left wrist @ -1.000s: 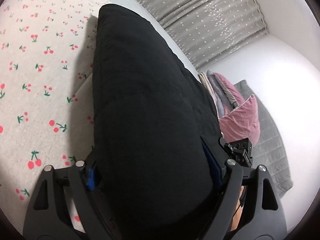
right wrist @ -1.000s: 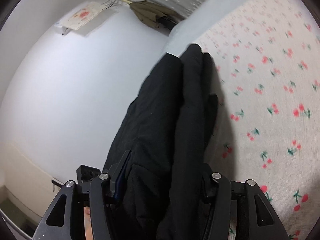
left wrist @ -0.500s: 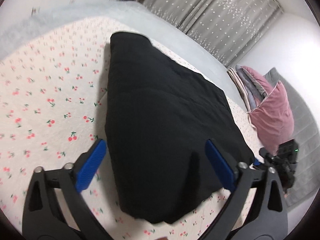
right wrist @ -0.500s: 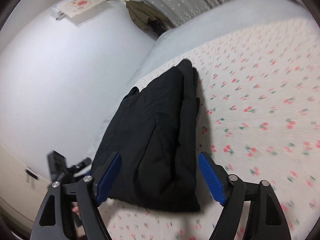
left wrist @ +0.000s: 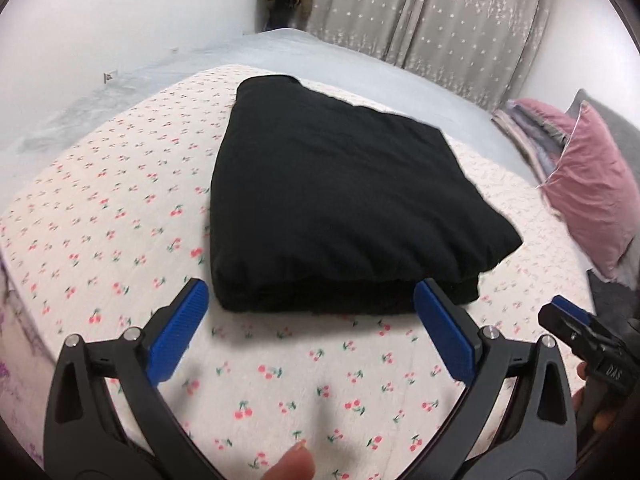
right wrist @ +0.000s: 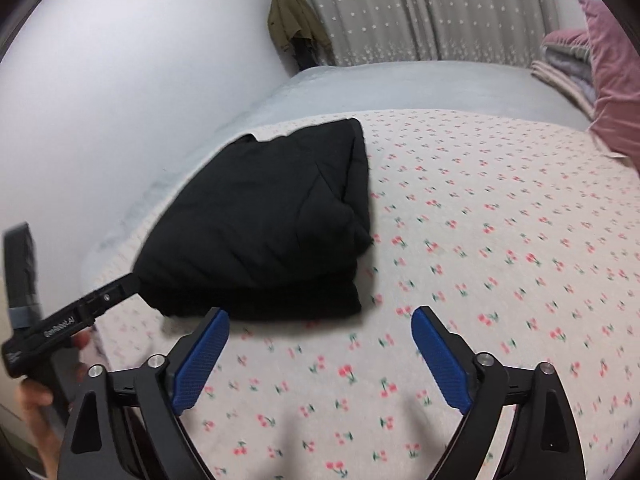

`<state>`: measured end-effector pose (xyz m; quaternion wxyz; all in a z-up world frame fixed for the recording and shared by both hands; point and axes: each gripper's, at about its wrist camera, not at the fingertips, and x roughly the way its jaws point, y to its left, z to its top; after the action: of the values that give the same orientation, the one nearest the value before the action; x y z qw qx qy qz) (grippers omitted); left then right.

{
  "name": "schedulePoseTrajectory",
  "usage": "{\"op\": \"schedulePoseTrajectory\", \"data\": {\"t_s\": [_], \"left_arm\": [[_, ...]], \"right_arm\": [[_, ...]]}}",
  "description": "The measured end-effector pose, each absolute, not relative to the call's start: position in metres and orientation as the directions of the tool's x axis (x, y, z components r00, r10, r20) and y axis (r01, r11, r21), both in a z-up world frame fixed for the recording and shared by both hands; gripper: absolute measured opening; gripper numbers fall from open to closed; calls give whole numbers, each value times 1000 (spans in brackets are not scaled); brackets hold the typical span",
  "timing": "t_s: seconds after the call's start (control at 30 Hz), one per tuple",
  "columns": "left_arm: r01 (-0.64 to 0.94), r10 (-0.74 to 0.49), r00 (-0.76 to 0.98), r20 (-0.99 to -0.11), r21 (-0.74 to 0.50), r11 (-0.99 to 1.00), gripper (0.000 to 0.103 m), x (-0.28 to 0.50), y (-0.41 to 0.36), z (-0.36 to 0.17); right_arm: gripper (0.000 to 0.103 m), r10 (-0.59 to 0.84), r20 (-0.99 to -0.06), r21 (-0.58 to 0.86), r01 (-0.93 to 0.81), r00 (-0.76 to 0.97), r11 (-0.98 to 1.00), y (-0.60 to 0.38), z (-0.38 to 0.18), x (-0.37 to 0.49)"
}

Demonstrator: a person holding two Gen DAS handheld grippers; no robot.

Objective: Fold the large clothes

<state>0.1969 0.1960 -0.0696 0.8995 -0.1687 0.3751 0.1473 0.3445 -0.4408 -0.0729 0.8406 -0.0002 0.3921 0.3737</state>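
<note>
Left wrist view: black padded garment (left wrist: pixel 340 200) lies folded into a thick rectangular bundle on the cherry-print bedspread (left wrist: pixel 100 240), toward the bed's wall side. Left claw (left wrist: pixel 312 320) hovers just short of the bundle's near edge, its blue pads spread wide, gripping nothing. Right claw's tip shows at the right edge of this view.

Right wrist view: right claw (right wrist: pixel 320 344) also spread wide and empty, over bare bedspread just beside the bundle's near right corner. Same garment (right wrist: pixel 264 220) sits left of centre, with the stacked layers visible at its near edge. Left claw's body reaches in from the left and overlaps the bundle's near left corner; contact cannot be told.

Background: pink pillow (left wrist: pixel 592 192) at the head of the bed, grey starred curtain (left wrist: pixel 440 20), olive jacket (right wrist: pixel 294 20) hanging in the corner.

Handling judgement: fabric looks quilted and soft, bulky rather than heavy, probably springy enough for the top layer to lift or unfold. Surface looks matte, so slip seems unlikely. Best hold: pinch through all layers at the near corners, one claw per corner, not mid-panel, where only the top layer would come up.

Task status, judged: the fold looks essentially complete.
</note>
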Motion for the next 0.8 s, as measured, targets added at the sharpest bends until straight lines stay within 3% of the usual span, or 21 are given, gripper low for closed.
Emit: {"op": "schedulePoseTrajectory", "data": {"t_s": [0.17,0.37,0.8], "left_arm": [[-429,200,626,-754,-119,895,102,198,186,-82],[-439,187,577,-795,-109,892,102,199,176,-98],[-419,201,549,-811,-59,906,102,201,153,-109]], "right_arm": [[95,559,-700,246,-584,445,774,-442,-89,340],[95,505,-698,182,-556,508,811,-443,-93,343],[95,457,-744,68,-625,487,777,-415,-115,333]]}}
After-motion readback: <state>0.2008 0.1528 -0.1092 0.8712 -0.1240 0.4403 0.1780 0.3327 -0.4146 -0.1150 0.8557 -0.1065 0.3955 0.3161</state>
